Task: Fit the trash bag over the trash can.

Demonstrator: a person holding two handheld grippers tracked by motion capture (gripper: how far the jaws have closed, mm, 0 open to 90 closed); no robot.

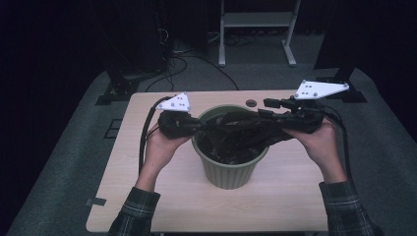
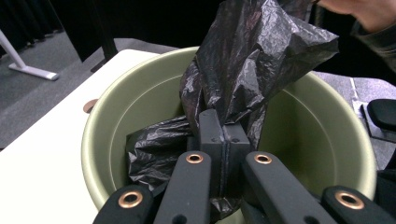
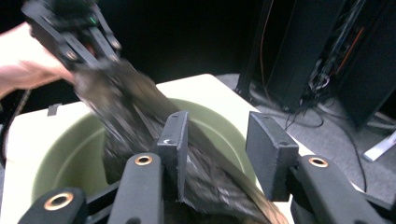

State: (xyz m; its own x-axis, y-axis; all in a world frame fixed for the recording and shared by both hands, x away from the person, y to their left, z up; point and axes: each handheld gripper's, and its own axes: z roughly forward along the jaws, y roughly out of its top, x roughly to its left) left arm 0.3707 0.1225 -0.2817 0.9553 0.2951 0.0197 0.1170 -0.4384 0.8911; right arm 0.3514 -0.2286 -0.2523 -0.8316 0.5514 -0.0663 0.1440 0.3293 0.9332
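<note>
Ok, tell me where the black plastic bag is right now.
In the high view the black plastic bag is stretched across the mouth of the green bucket at the table's middle, its left end pinched in the left hand-held gripper.

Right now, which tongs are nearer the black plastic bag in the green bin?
Left. The left tongs are clamped shut on the black plastic bag over the green bin. The right tongs stand open above the bin's far side, the bag beside one pad, not gripped.

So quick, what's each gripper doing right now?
Left gripper: closed on the black plastic bag over the green bin.
Right gripper: open, holding nothing; the bag lies beside one jaw.
</note>
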